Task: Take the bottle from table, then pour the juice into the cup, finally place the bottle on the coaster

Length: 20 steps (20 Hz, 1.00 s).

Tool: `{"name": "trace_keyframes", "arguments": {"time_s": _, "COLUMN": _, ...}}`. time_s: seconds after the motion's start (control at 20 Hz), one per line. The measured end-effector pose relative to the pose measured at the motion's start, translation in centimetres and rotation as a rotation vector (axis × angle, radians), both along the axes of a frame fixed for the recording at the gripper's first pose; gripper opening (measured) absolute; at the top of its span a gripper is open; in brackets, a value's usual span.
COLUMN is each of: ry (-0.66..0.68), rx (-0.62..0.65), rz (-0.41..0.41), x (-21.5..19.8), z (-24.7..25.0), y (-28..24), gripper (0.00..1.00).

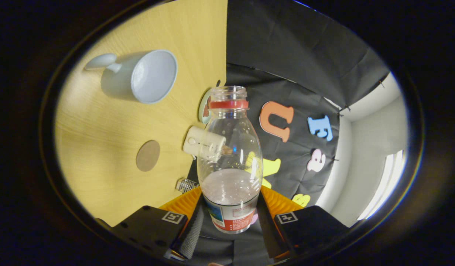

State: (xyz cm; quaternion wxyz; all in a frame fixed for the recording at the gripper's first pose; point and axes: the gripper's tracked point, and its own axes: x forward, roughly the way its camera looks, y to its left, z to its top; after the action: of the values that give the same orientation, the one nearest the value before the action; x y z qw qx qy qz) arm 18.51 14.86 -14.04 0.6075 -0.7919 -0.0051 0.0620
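Clear bottle clamped between both fingers, cup beyond.

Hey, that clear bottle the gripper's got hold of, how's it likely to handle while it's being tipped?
The bottle looks like thin clear plastic, so it may flex where the gripper squeezes its labelled base. Only a little liquid shows, so it is probably light. With no cap on its open neck, the contents would likely spill readily. Its smooth wall might slip between the fingers.

Scene evenly lit; glare is seen on the bottle; edges are strongly bent by fisheye distortion.
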Motion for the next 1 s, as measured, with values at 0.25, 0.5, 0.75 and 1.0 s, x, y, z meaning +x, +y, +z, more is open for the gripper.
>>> {"name": "trace_keyframes", "arguments": {"time_s": 0.25, "ry": 0.011, "rx": 0.149, "rz": -0.022, "x": -0.5, "z": 1.9, "y": 0.0, "gripper": 0.76}}
{"name": "trace_keyframes", "arguments": {"time_s": 0.5, "ry": 0.097, "rx": 0.431, "rz": -0.068, "x": -1.6, "z": 2.6, "y": -0.4, "gripper": 0.76}}
{"name": "trace_keyframes", "arguments": {"time_s": 0.75, "ry": 0.213, "rx": 0.769, "rz": -0.085, "x": -2.2, "z": 4.2, "y": 0.3, "gripper": 0.76}}
{"name": "trace_keyframes", "arguments": {"time_s": 1.0, "ry": 0.303, "rx": 1.126, "rz": -0.065, "x": -0.9, "z": 5.9, "y": 2.3, "gripper": 0.76}}
